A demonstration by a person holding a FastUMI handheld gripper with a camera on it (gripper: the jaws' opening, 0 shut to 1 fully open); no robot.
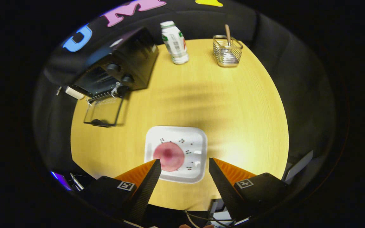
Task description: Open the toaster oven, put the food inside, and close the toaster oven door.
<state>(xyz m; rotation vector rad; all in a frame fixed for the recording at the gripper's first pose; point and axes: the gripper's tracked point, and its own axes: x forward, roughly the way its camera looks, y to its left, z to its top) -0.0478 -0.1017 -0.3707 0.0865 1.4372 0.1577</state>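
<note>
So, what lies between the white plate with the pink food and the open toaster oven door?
In the gripper view, only bare yellow table lies between the plate and the oven door. The open tongs hover above the plate.

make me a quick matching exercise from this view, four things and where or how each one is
Things:
1. toaster oven
2. pink food
3. white bottle
4. wooden utensil

States:
A. standing in the wire basket
B. upright on the table, between oven and basket
C. door folded down open
D. lying on the white plate, just ahead of the open gripper

Pairs: 1-C, 2-D, 3-B, 4-A
</note>
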